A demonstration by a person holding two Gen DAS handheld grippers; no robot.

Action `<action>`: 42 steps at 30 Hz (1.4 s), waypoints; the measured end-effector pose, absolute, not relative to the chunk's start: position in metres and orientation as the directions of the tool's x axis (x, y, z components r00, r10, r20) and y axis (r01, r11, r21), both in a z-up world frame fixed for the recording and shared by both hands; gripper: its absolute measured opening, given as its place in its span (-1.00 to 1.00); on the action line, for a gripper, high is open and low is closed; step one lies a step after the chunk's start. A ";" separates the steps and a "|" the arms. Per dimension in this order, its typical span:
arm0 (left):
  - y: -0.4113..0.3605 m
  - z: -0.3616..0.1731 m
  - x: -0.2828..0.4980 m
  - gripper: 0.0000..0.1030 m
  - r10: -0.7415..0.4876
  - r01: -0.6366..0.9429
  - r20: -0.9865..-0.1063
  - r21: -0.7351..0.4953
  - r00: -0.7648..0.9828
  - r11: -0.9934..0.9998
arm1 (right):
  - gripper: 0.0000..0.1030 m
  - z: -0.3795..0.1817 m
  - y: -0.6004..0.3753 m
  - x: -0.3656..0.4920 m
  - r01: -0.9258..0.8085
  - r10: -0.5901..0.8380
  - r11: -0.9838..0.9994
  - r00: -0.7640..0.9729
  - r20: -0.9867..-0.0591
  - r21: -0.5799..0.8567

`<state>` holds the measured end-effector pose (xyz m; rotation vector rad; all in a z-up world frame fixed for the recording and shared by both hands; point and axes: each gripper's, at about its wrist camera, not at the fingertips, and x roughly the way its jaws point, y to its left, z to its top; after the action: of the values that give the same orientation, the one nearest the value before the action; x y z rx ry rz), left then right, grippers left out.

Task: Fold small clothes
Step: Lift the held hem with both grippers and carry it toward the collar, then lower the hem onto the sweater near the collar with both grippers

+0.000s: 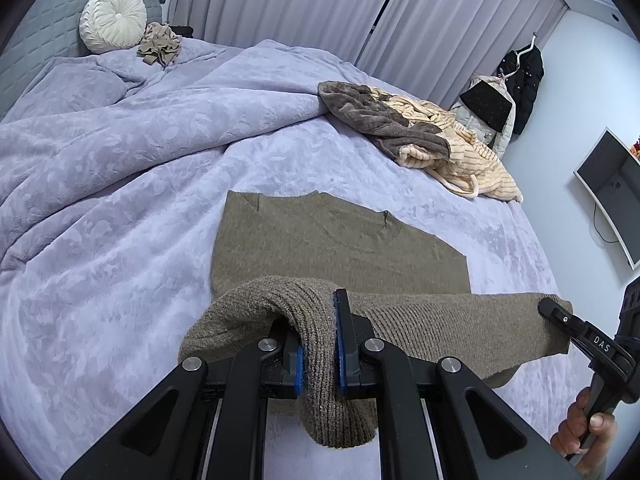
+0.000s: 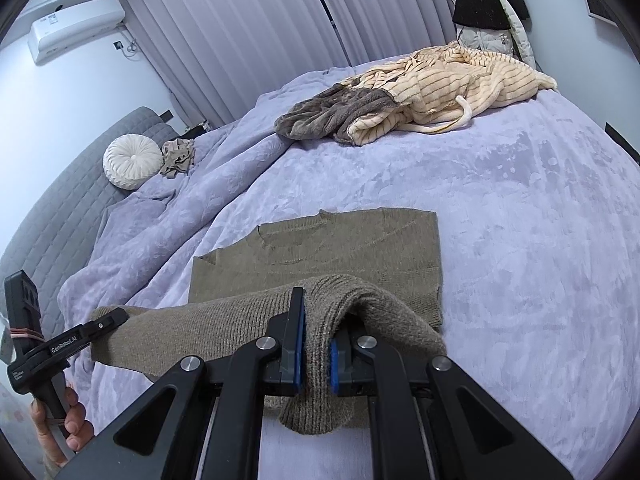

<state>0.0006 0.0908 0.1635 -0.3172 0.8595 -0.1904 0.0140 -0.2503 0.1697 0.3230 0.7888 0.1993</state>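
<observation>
An olive-brown knit sweater (image 1: 320, 248) lies flat on the lavender bed cover (image 1: 120, 220), neckline away from me. My left gripper (image 1: 318, 344) is shut on the sweater's ribbed hem at its left corner and holds it raised. My right gripper (image 2: 316, 340) is shut on the hem's right corner. The lifted hem stretches between both grippers above the sweater body (image 2: 340, 248). The right gripper also shows at the right edge of the left wrist view (image 1: 560, 312), and the left gripper at the left edge of the right wrist view (image 2: 108, 320).
A heap of cream striped (image 1: 460, 152) and grey-brown fleece clothes (image 1: 380, 116) lies at the bed's far side. A round white cushion (image 1: 112, 18) and a crumpled beige garment (image 1: 160, 44) sit by the grey headboard. Curtains, hanging coats (image 1: 520, 80) and a monitor (image 1: 612, 192) stand beyond.
</observation>
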 end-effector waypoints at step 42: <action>0.062 0.131 0.105 -0.75 -0.279 0.018 -0.775 -0.327 0.568 0.945 | -0.80 0.130 -0.260 0.112 0.044 0.263 0.927 0.634 -0.727 0.373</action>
<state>0.1049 0.0615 0.1314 -0.2981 0.9548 -0.1777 0.1115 -0.2603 0.1300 0.3768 0.8805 0.1283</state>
